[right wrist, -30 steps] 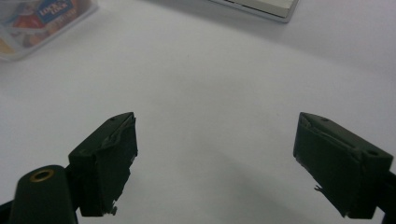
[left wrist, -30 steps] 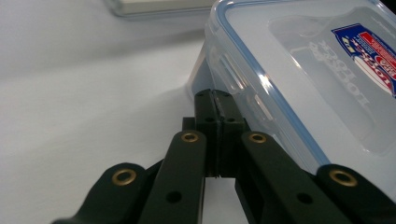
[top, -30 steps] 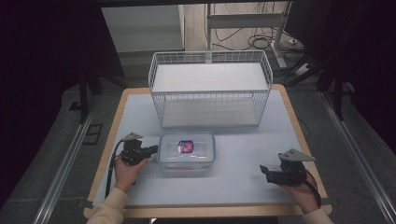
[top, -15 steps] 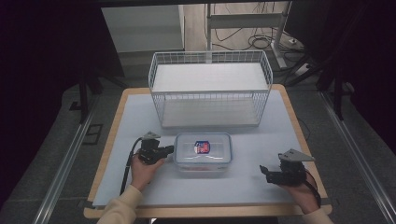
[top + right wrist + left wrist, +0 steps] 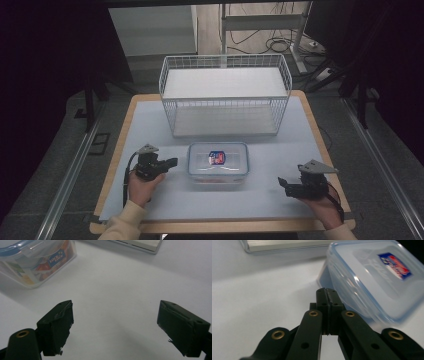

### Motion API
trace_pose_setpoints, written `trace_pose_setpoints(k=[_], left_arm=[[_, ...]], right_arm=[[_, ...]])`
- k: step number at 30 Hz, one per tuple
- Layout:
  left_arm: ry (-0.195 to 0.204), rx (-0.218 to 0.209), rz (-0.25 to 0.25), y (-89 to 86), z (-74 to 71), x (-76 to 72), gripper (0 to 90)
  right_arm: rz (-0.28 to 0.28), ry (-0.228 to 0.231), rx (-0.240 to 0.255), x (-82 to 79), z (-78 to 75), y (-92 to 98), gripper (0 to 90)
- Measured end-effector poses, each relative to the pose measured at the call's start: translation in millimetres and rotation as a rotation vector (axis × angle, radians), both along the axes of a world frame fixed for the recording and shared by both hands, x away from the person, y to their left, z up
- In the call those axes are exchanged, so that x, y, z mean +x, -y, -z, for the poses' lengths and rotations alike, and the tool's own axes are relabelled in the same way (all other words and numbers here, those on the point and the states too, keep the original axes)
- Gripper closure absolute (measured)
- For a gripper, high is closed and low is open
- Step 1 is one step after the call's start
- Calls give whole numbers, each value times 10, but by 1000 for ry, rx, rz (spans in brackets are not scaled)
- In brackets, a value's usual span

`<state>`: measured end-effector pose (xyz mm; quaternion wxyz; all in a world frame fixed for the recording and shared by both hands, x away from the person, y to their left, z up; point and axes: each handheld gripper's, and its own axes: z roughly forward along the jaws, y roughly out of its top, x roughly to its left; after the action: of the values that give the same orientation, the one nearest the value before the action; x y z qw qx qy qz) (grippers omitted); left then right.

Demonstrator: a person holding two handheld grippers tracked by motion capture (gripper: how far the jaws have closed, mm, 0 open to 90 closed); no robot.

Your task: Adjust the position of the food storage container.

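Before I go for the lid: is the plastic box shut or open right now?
Shut. The lid lies flat on the plastic box, its rim seated all round in the high view. Whether its side flaps are latched, cannot tell.

The left gripper, jaws pressed together, sits just beside the lidded container.

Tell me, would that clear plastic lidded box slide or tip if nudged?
The clear plastic lidded box sits low and wide on the smooth white tabletop, so it would probably slide, not tip. Its rigid walls should hold shape. It looks fairly light, though the contents are unclear.
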<state>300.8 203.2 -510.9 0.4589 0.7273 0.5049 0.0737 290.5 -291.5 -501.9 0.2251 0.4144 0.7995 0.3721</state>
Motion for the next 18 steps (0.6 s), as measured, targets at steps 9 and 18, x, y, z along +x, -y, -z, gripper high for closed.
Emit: trace_pose_setpoints(k=[9, 18], left_arm=[[4, 1, 20, 3, -59, -59, 884], [-20, -42, -41, -56, -85, -85, 373]], right_arm=[[-5, -2, 6, -8, -5, -10, 136], [-15, -6, 14, 7, -9, -10, 136]])
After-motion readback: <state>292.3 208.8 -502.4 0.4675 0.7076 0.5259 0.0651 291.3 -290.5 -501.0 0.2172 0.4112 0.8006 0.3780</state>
